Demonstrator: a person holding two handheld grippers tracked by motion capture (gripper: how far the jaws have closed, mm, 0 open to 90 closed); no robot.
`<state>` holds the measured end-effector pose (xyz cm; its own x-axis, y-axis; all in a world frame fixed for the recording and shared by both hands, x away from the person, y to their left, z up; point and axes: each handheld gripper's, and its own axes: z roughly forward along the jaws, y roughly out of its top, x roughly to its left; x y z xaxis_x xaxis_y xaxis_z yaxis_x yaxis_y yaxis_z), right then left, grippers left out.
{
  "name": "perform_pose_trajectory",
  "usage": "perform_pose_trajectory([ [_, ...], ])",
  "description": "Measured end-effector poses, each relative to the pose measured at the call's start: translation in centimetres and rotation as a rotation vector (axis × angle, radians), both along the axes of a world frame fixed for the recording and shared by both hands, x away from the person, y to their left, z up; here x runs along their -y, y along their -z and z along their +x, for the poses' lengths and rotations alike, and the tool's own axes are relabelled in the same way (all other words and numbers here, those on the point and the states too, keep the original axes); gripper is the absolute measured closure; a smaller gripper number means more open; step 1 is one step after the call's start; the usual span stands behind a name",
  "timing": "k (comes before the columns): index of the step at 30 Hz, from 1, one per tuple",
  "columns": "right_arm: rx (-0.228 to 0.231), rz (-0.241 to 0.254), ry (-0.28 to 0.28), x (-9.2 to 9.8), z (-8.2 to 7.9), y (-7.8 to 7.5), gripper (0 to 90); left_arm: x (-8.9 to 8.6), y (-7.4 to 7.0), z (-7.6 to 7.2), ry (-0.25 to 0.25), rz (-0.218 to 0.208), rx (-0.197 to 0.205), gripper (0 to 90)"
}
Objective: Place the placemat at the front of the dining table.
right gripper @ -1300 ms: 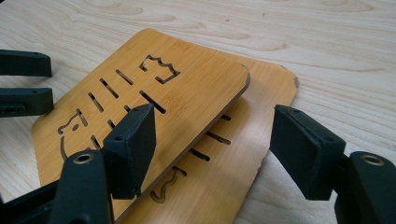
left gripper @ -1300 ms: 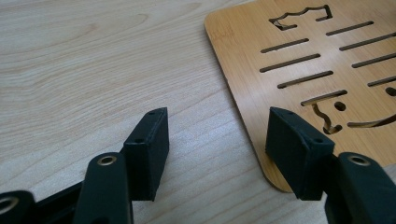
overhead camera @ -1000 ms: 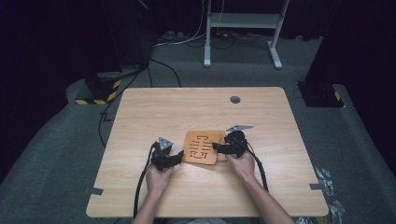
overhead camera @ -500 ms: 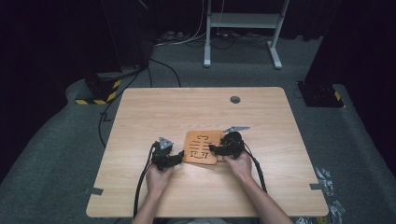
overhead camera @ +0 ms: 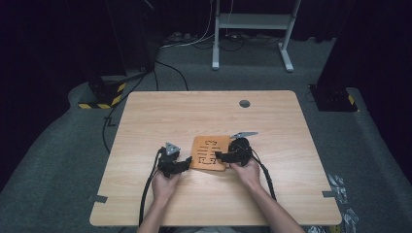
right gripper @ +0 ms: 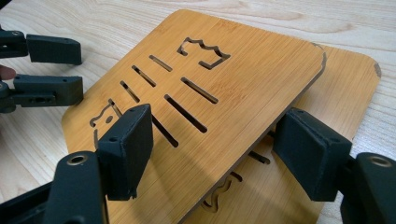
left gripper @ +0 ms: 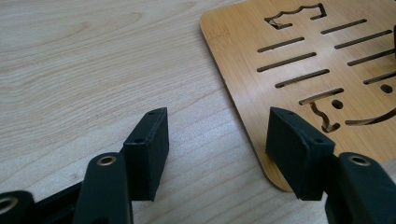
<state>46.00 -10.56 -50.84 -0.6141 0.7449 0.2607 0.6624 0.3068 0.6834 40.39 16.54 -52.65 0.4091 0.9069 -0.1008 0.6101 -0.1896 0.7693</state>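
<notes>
Left hand-held gripper rests low on the table with its jaws spread apart and nothing pinched. A stack of two slotted bamboo boards lies flat at its 3 o'clock, just beside its tips. In the left gripper view, one jaw of this hand-held gripper sits over bare table and the other over the stack's rounded corner.

The right hand-held gripper faces it from the far side, with the stack at its 9 o'clock. Its jaws are also spread. The upper board runs between them without being visibly squeezed, lying askew over the lower board, which peeks out toward 2 o'clock in the right gripper view.
</notes>
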Motion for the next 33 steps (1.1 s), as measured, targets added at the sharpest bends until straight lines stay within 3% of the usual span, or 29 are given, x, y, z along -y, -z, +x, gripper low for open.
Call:
perform_pose_trajectory([
  [3, -0.009, 0.012, 0.002, 0.1, 0.0, -0.1, 28.9, 0.0, 0.0, 0.0, 0.001, 0.001, 0.0, 39.3],
  [19, 0.043, 0.08, -0.007, -0.3, -0.7, -1.5, 30.0, 0.1, 0.0, 0.0, -0.013, -0.006, 0.001, 39.5],
  [23, 0.056, 0.085, -0.016, -0.7, -0.9, -1.9, 30.5, 0.4, 0.0, 0.0, -0.007, 0.032, 0.004, 39.7],
  [24, 0.058, 0.087, -0.02, -0.8, -0.9, -2.0, 30.5, 1.1, 0.0, -0.2, 0.004, 0.093, 0.022, 39.7],
  [25, 0.065, 0.082, -0.021, -1.0, -1.0, -2.1, 30.5, 1.2, 0.0, -0.1, 0.024, 0.092, 0.023, 40.5],
  [33, 0.094, 0.065, -0.049, -2.3, -1.5, -3.1, 30.0, 1.2, 0.0, -0.1, 0.022, 0.088, 0.02, 40.2],
])
